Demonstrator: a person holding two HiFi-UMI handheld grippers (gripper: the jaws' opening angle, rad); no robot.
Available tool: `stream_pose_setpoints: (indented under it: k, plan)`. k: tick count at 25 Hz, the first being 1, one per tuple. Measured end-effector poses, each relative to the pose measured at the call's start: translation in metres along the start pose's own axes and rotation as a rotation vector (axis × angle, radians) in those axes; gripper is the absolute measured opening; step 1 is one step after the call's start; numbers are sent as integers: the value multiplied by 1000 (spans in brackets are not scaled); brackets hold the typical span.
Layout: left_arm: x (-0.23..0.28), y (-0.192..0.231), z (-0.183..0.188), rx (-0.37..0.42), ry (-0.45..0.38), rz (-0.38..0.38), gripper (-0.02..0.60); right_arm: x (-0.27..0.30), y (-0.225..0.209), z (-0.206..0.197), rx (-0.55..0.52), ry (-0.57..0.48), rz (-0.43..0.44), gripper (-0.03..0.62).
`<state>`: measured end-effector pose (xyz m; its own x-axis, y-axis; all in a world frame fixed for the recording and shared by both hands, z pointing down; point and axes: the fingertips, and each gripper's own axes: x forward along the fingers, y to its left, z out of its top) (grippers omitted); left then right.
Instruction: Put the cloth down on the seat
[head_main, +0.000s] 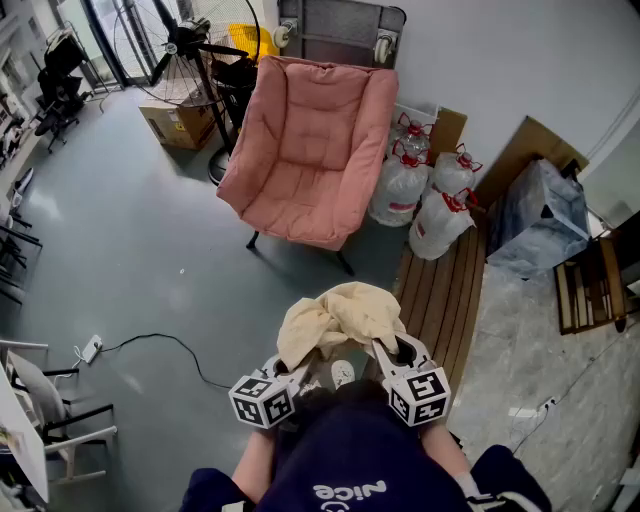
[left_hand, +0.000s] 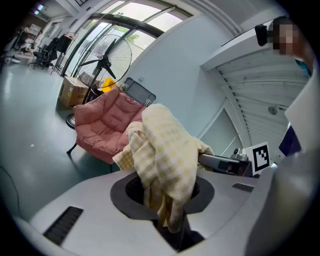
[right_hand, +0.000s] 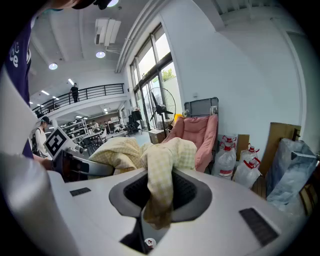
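Grip: left gripper (head_main: 296, 368) and right gripper (head_main: 388, 352) each clamped on an end of the pale yellow checked cloth (head_main: 340, 318), bunched in mid-air | Target: pink padded chair seat (head_main: 300, 205) straight ahead, well apart, slightly left | Axis: cloth crosswise; left gripper likely nearer.

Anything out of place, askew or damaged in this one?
Nothing serious. The cloth hangs bunched between the left gripper and right gripper, both shut on it; the pink chair stands upright, seat bare. Only the water jugs beside it sit tilted.
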<state>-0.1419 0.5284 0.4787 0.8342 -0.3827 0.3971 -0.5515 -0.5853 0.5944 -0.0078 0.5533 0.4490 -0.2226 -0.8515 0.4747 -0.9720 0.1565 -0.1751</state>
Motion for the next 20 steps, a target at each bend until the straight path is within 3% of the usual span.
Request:
stream_pose_setpoints:
  k: [4,20]
  plan:
    - [-2,1,-1,59,21,-13,101,2,7,2,-10,-12,-15,107]
    - [-43,29,-8,109,53,-42,101,10,57,-7,43,-24,-51,109]
